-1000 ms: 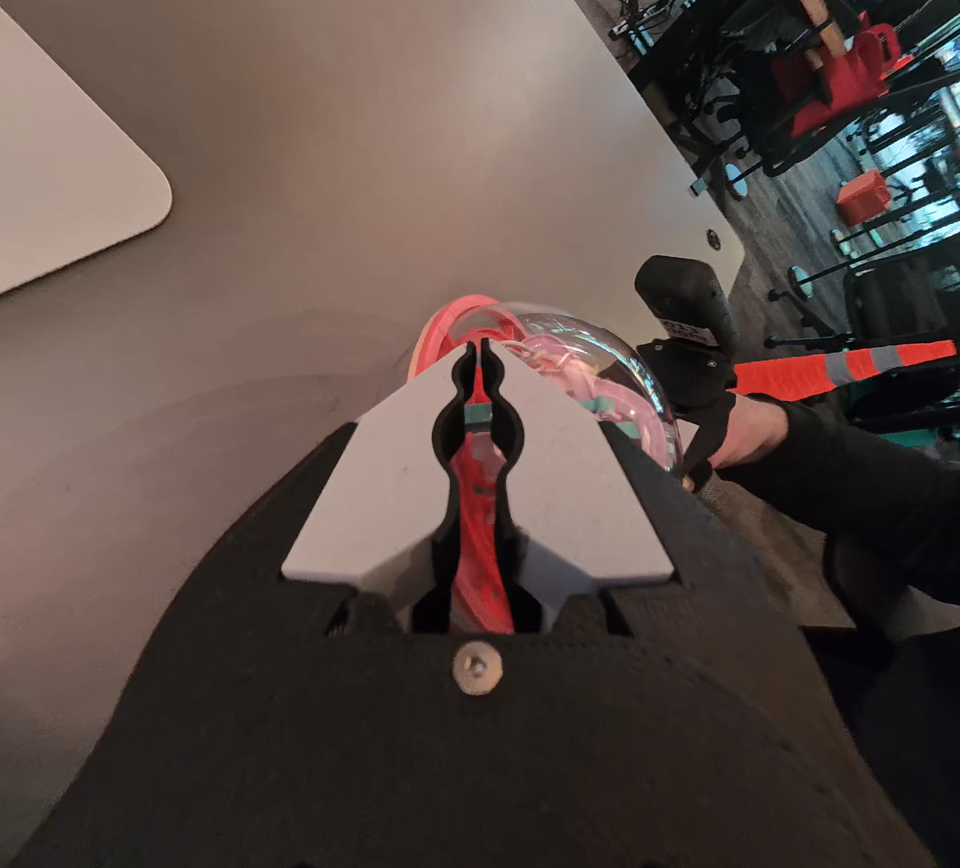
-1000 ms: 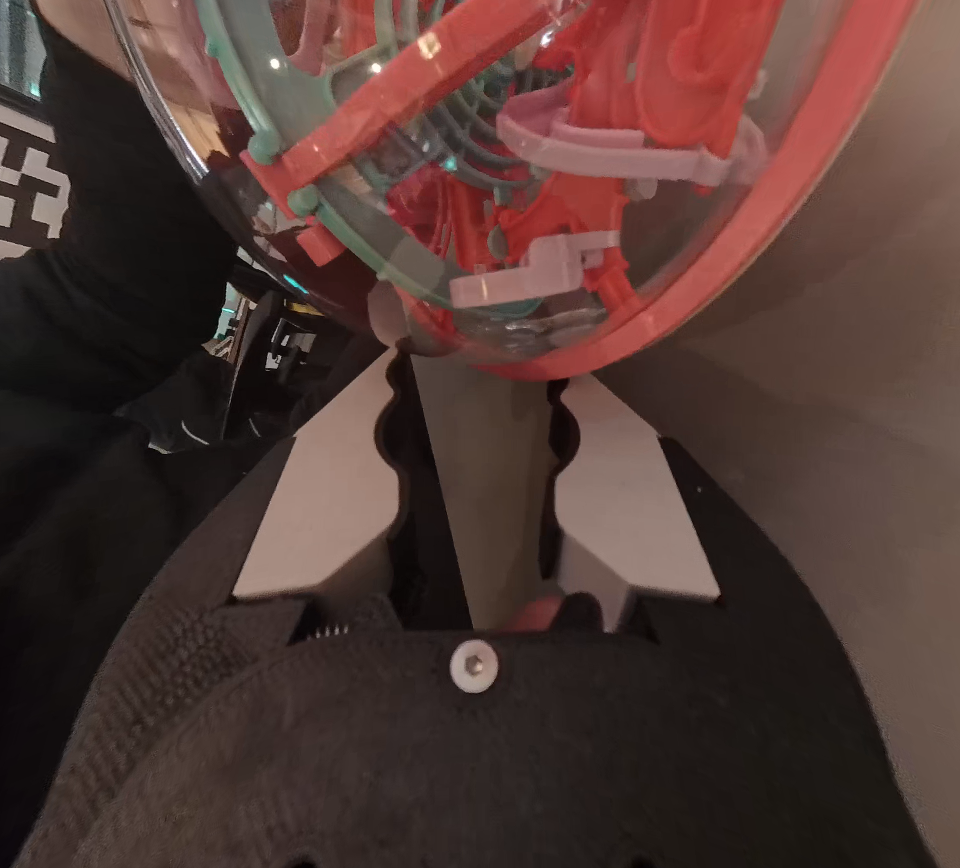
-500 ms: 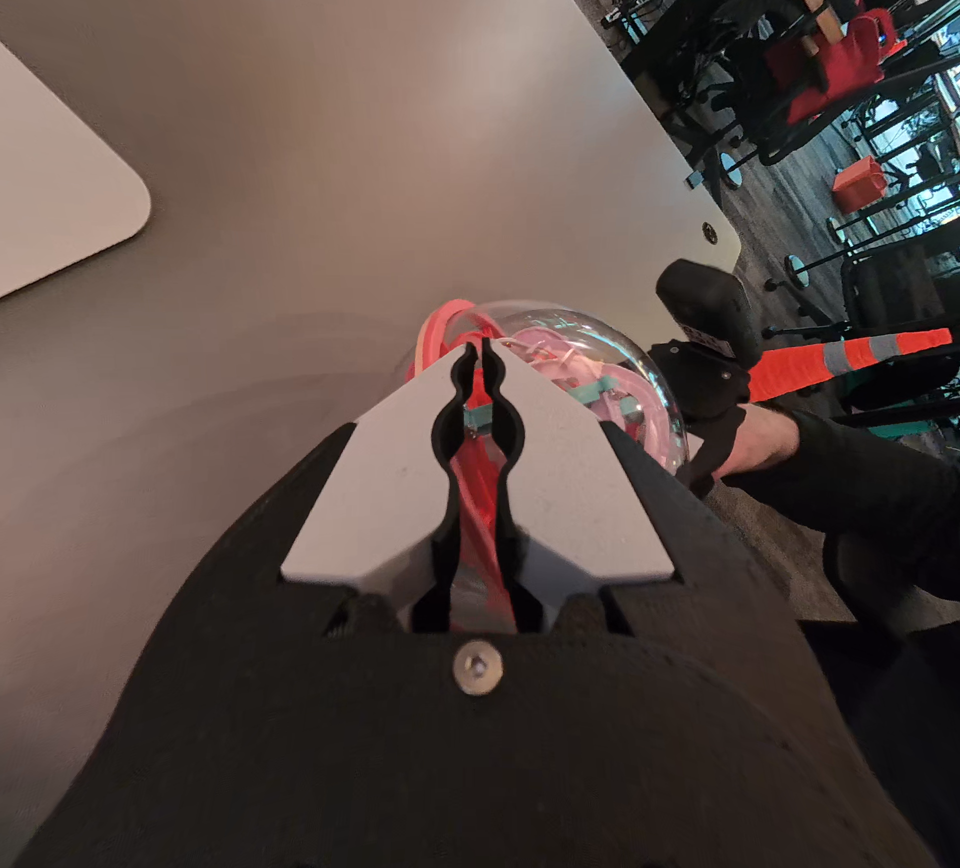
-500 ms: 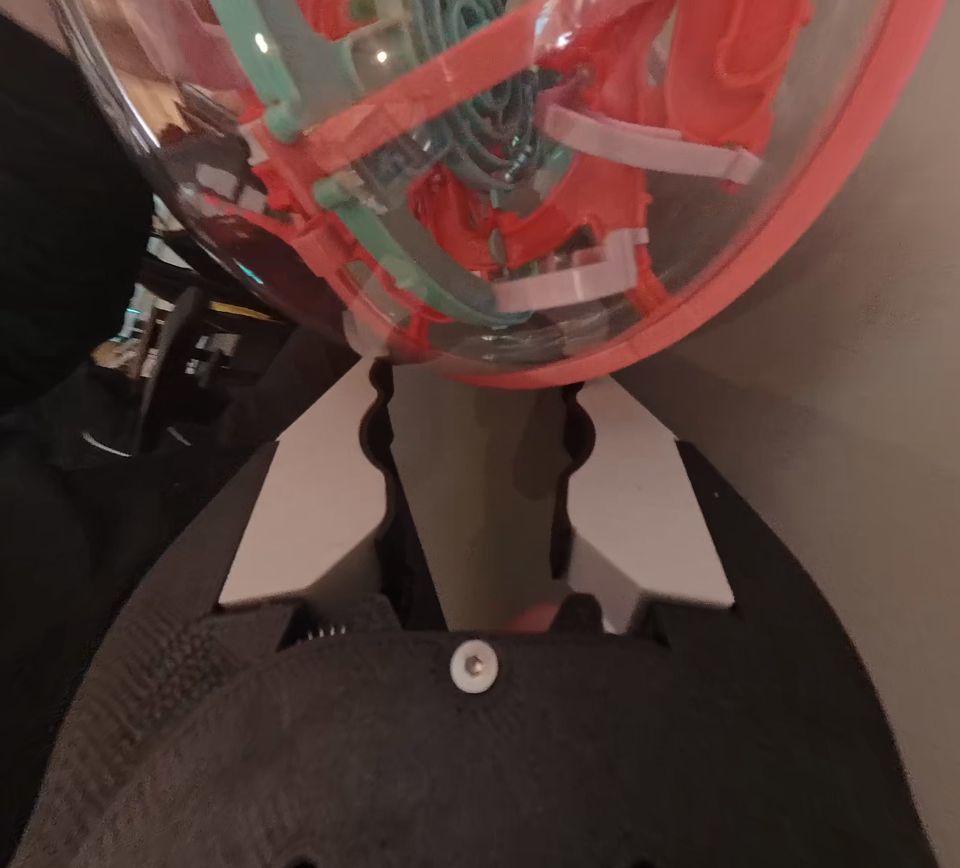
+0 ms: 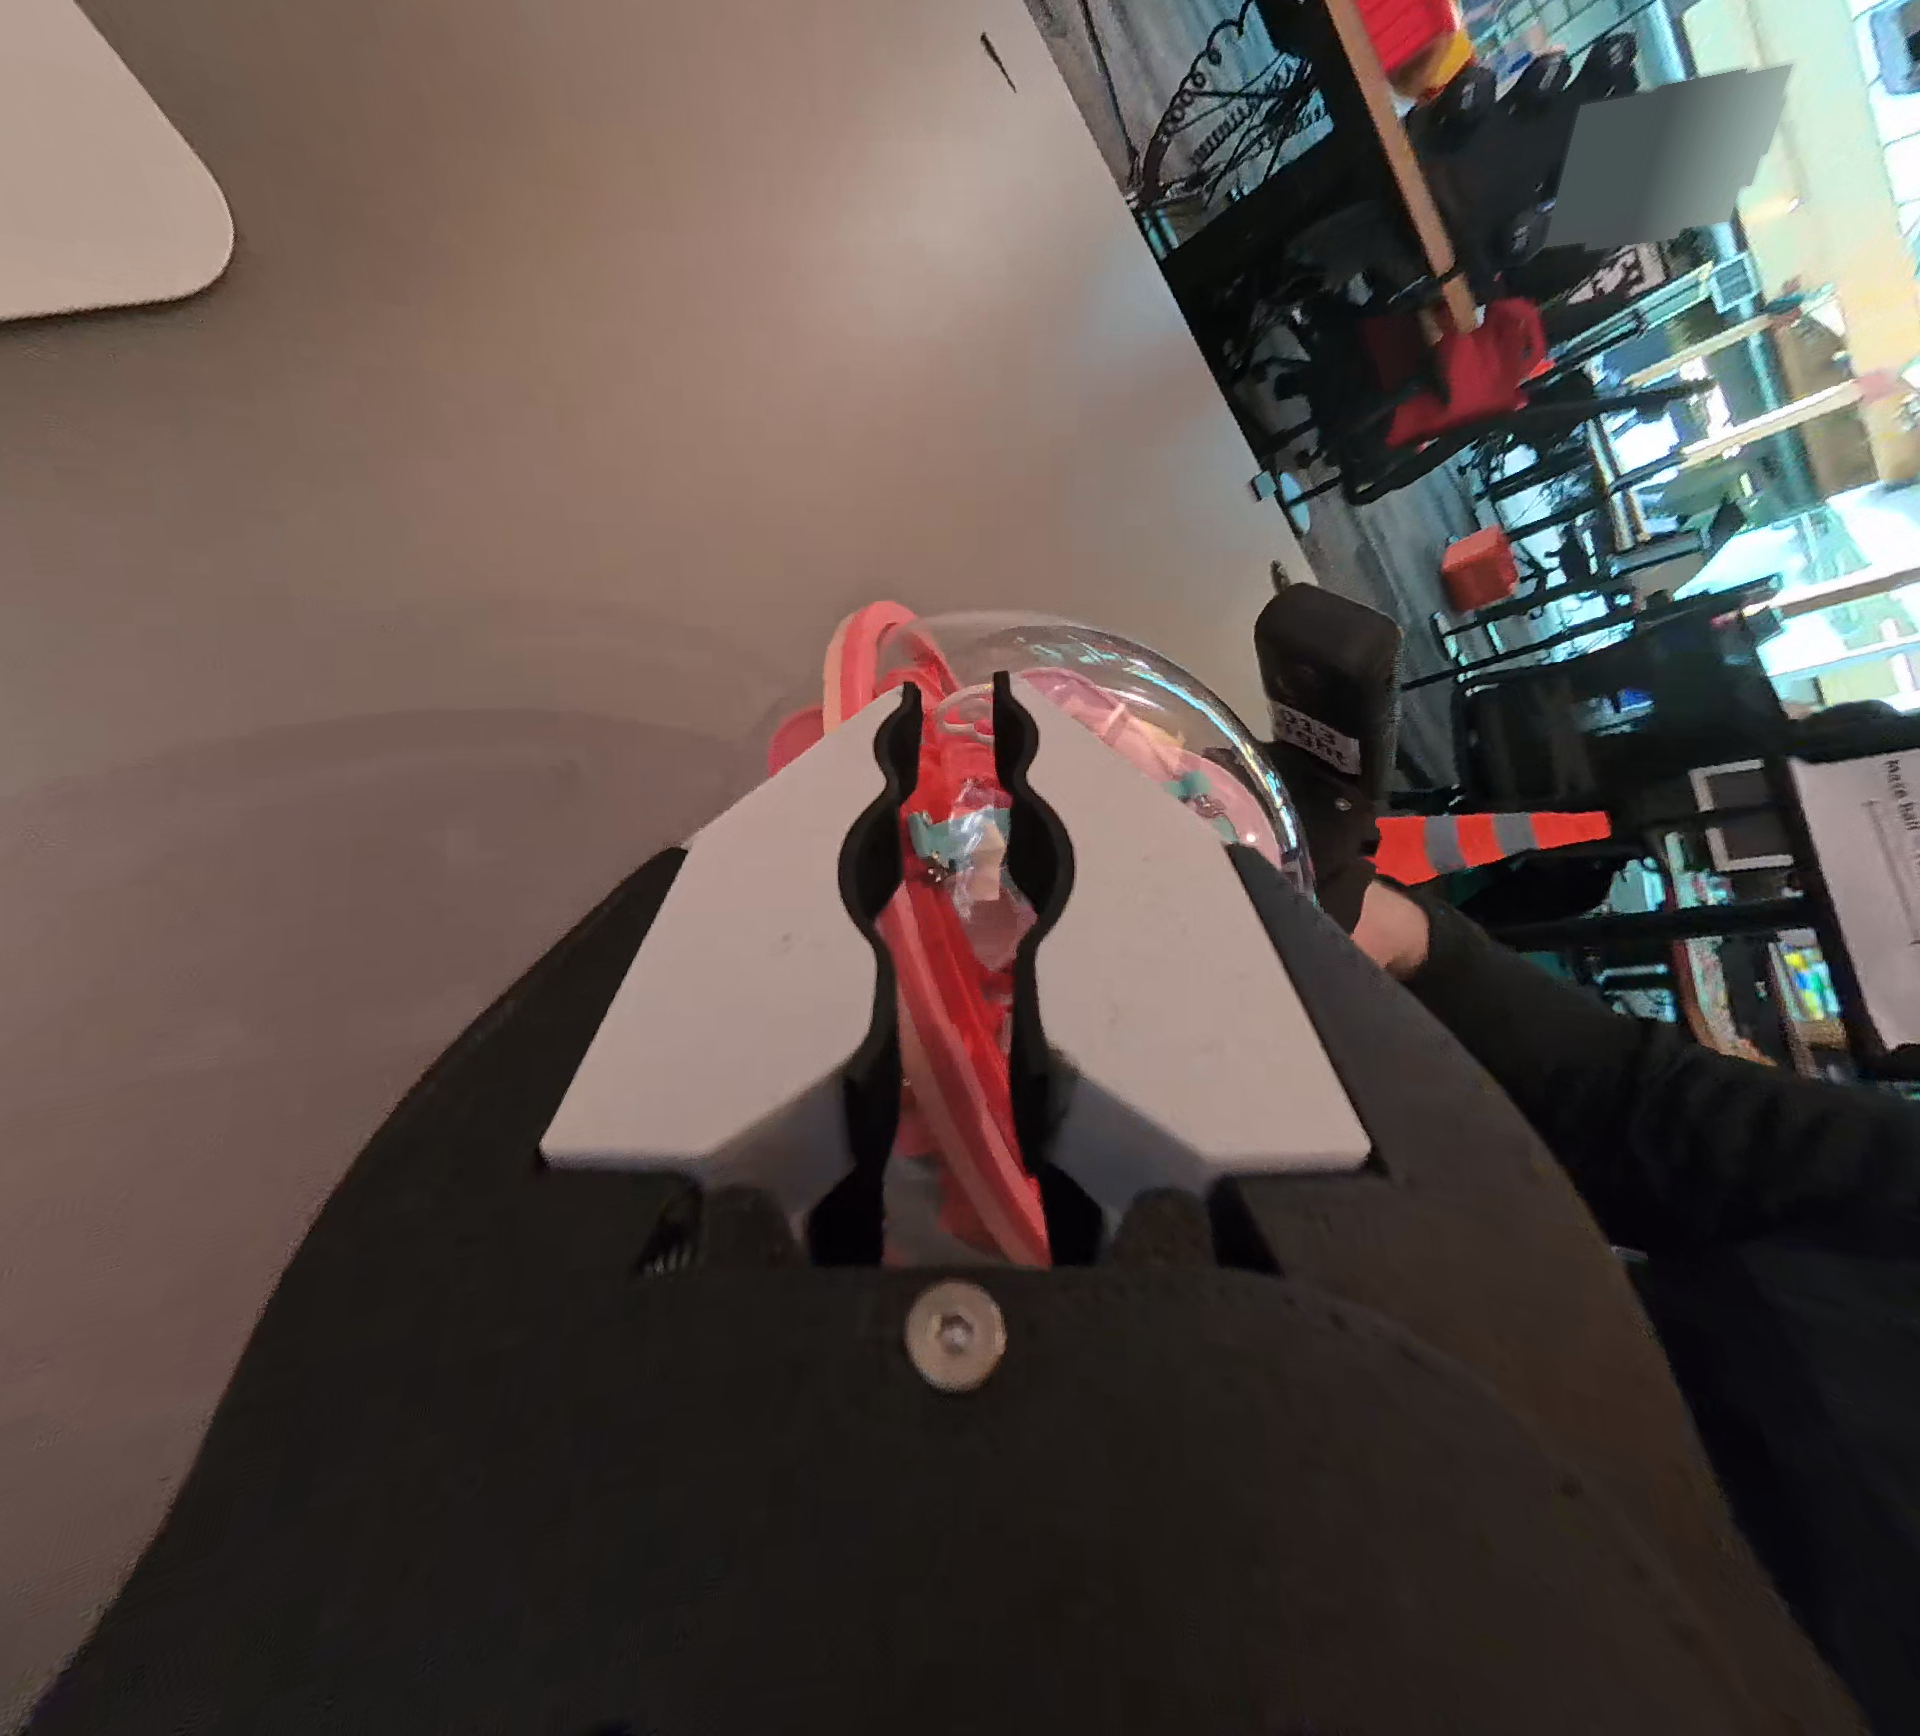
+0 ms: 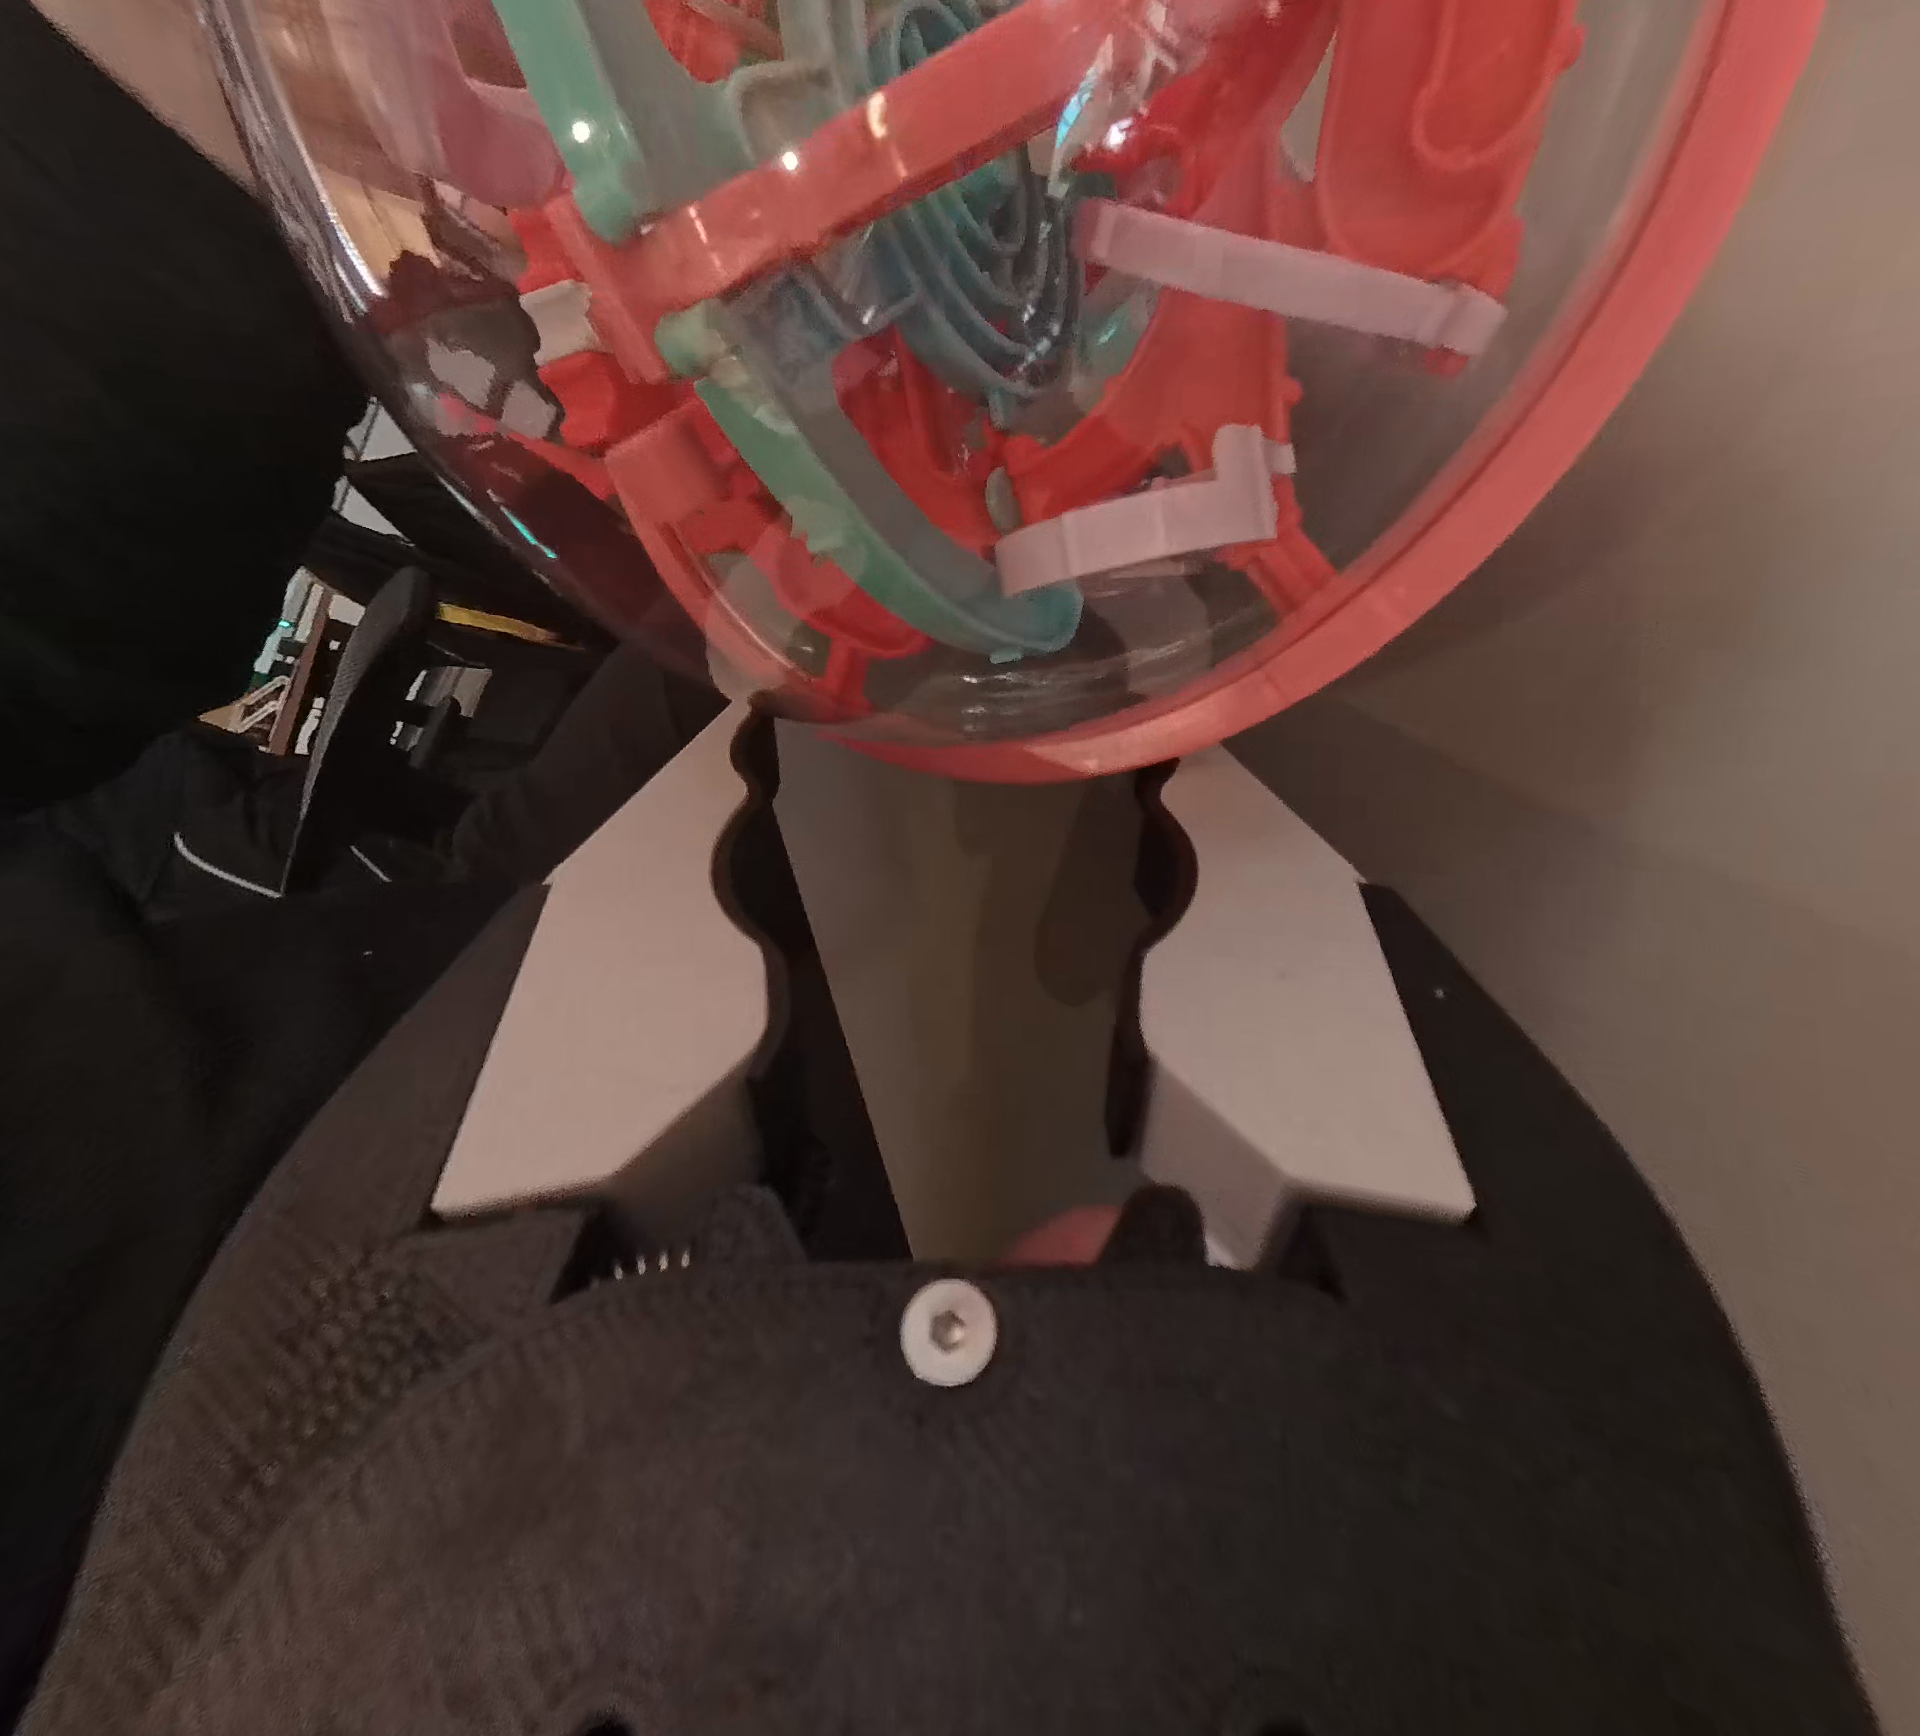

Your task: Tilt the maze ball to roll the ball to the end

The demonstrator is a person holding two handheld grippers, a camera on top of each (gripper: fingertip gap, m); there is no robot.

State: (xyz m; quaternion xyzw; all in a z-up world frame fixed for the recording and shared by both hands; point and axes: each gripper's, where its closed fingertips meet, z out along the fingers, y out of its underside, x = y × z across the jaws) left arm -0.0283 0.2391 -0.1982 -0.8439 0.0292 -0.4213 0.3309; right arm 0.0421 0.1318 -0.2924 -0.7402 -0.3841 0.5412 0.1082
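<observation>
- The maze ball (image 6: 935,252), a clear globe with a coral-red band around its middle, was held up off the grey table (image 5: 520,460), between the two grippers.
- Inside the clear shell sat a tangle of tracks: coral-red ramps (image 6: 1382,159), a teal curved rail (image 6: 831,543), a teal spiral (image 6: 966,263) near the centre and pale lilac bridges (image 6: 1288,284).
- The small rolling ball inside could not be picked out among the tracks.
- The left gripper (image 5: 956,699) stood over the ball's red band (image 5: 966,1042), which ran down through the narrow slot between its black pads; the fingers (image 5: 769,938) were close together, but whether the pads pressed on the band could not be told.
- The right gripper (image 6: 951,751) had its fingers (image 6: 623,1011) spread wide, their tips right against the globe's lower curve and red rim; bare table showed between them, and nothing was clamped.
- In the left wrist view, the right gripper's black body (image 5: 1325,699) lay just beyond the globe, with a person's hand (image 5: 1387,928) in a dark sleeve behind it.
- A white rounded mat (image 5: 94,211) lay on the table, well apart from the ball.
</observation>
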